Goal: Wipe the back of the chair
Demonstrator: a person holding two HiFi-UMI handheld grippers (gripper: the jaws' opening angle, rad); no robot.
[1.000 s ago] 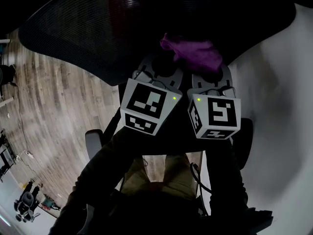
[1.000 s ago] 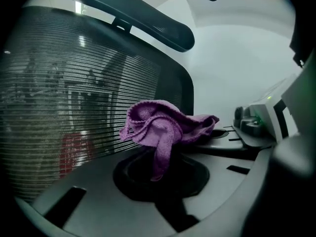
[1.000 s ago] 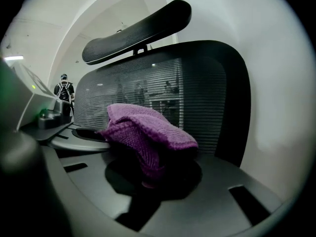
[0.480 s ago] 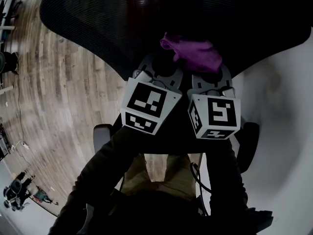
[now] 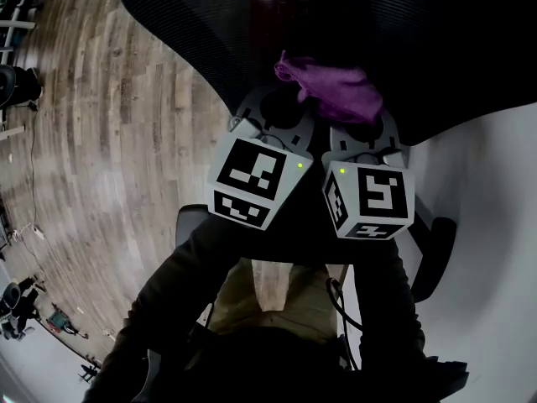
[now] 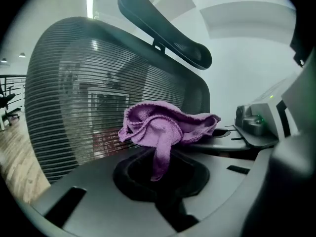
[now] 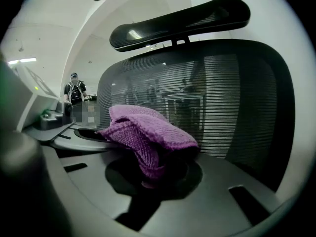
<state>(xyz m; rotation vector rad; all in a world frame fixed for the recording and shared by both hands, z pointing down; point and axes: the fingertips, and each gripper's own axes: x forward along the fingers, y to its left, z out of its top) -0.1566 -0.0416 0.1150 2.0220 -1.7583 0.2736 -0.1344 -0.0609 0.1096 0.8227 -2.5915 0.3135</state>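
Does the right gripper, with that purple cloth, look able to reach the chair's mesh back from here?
Probably yes: the right gripper is shut on the purple cloth, and the mesh back stands just ahead with nothing between. Whether they touch, I cannot tell.

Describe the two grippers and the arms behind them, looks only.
Left gripper and right gripper: grey, rounded flat bodies with slots and thin cables on top. Each carries a white cube with black square markers and a green light. Dark long sleeves behind.
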